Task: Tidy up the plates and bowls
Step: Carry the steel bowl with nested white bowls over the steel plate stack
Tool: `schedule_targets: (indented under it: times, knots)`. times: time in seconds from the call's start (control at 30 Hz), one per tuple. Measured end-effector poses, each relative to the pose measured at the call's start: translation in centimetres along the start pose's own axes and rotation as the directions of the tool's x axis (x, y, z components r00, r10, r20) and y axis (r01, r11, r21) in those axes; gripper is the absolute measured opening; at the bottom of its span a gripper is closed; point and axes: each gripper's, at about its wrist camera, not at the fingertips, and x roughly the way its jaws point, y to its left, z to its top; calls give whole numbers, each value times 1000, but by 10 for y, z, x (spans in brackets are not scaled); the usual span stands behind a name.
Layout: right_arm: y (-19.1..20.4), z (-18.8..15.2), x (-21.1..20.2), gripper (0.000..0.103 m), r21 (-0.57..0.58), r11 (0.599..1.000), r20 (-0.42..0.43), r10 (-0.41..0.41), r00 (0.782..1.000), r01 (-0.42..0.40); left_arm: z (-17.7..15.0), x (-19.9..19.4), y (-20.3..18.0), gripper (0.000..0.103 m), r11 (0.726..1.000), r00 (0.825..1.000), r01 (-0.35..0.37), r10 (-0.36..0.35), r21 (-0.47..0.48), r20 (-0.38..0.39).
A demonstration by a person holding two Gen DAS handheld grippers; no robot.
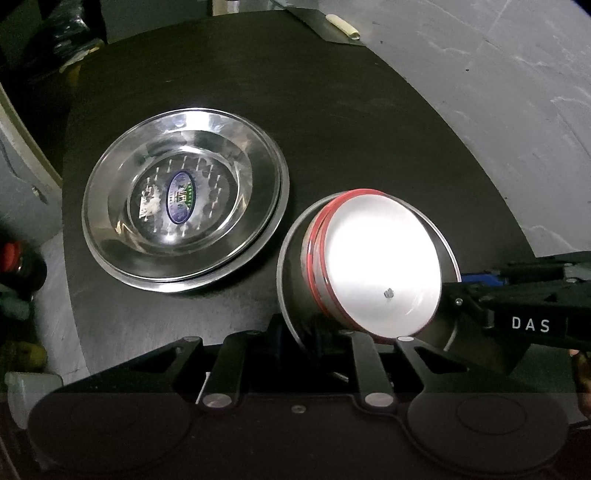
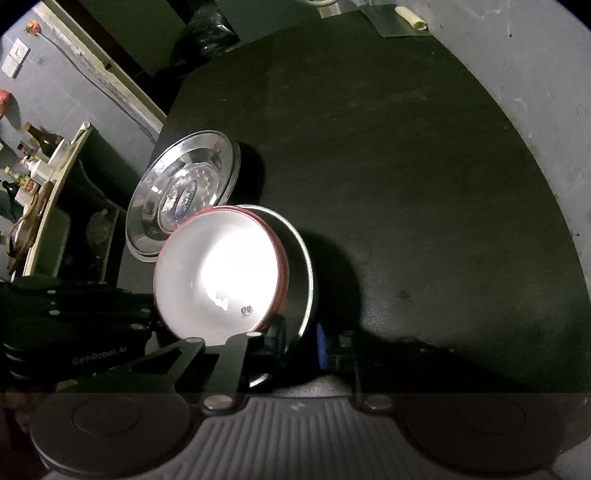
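A steel plate (image 1: 184, 221) with a blue oval sticker lies on the black round table (image 1: 332, 129), apparently stacked on a second plate. Right of it a red-rimmed white bowl (image 1: 384, 266) sits nested inside a steel bowl (image 1: 295, 266). My left gripper (image 1: 314, 336) is closed on the near rim of these bowls. My right gripper (image 2: 299, 343) grips the steel bowl's rim (image 2: 308, 273) from the other side; it shows in the left wrist view (image 1: 454, 295). The white bowl (image 2: 221, 273) and plate (image 2: 184, 192) also show in the right wrist view.
Grey concrete floor (image 1: 498, 110) lies beyond the table's far and right edge. A shelf with bottles (image 2: 37, 162) stands at the left. A pale tube (image 1: 343, 26) lies on a flat sheet past the table's far edge.
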Motion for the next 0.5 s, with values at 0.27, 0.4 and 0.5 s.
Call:
schedule_targets:
  times: [0.27,0.4,0.5]
  knots:
    - [3,2,3,19,13,1000,-15,-12,1000,13,1,1,2,18,1000,1000,24,-24,3,11]
    - [8,3,4,19,-7,999,-25,-36,999,36,1,0,3,18,999,999,34,-34,2,20]
    - [6,4,4,19,7,1000,-32,-29,999,29,-1,-1,6,17,999,999,46,-46,-2,23]
